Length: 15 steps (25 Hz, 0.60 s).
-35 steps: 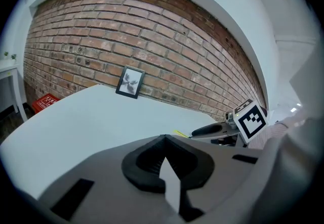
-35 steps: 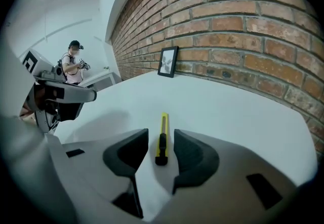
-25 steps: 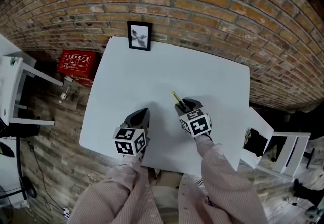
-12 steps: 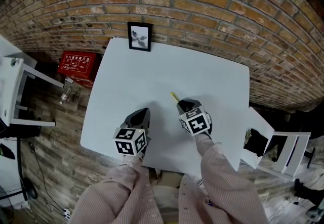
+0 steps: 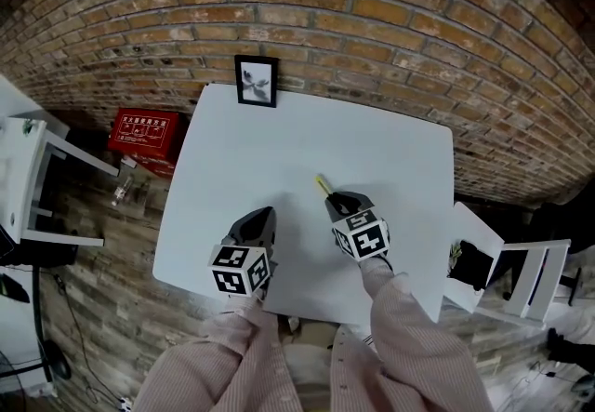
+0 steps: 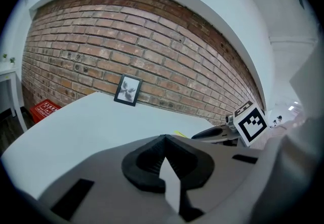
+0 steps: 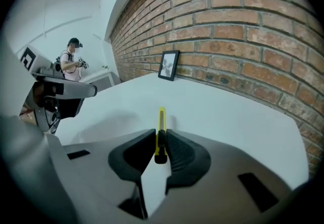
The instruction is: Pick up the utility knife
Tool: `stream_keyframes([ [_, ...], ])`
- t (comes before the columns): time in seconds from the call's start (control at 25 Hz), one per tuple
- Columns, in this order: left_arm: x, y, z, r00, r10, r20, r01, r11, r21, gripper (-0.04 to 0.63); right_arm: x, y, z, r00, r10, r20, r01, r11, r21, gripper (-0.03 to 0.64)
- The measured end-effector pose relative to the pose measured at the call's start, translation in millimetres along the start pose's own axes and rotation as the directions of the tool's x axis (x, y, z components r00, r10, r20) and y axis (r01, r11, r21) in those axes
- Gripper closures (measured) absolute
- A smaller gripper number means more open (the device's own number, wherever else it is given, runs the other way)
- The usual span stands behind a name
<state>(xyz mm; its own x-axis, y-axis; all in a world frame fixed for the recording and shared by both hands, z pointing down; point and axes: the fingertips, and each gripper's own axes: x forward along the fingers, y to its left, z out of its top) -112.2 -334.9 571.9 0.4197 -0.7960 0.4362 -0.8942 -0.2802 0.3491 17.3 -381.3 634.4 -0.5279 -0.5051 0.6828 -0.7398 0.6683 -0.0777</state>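
The left forearm and right forearm, both in pale striped sleeves, are seen from above, stretched forward side by side. A two-jaw gripper topped by a marker cube is held in each hand. The left gripper is pointed forward, and its jaws are closed together with nothing between them. The right gripper is tilted downward, and its jaws are clamped on a yellow utility knife.

White table stands against the brick wall. Framed picture is upright at the far edge. Left gripper and right gripper are over the near half, apart. Yellow utility knife projects from the right gripper's tip, pointing far-left. Red box sits on the floor, left.
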Motion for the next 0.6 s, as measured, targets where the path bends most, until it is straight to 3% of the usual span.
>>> stream_keyframes([
  [0.32,-14.0,-4.1,20.3,0.998,-0.017,0.062,0.015,0.999,0.031,0.601,-28.7,11.1,20.5,0.99,0.005,0.142,-0.017,0.996,0.085,0.549],
  [0.6,-30.7,-7.7,44.7,0.992,-0.027,0.127,0.018,0.997,0.072,0.601,-57.6,16.1,43.9,0.962,0.003,0.275,-0.045,0.988,0.146,0.549],
])
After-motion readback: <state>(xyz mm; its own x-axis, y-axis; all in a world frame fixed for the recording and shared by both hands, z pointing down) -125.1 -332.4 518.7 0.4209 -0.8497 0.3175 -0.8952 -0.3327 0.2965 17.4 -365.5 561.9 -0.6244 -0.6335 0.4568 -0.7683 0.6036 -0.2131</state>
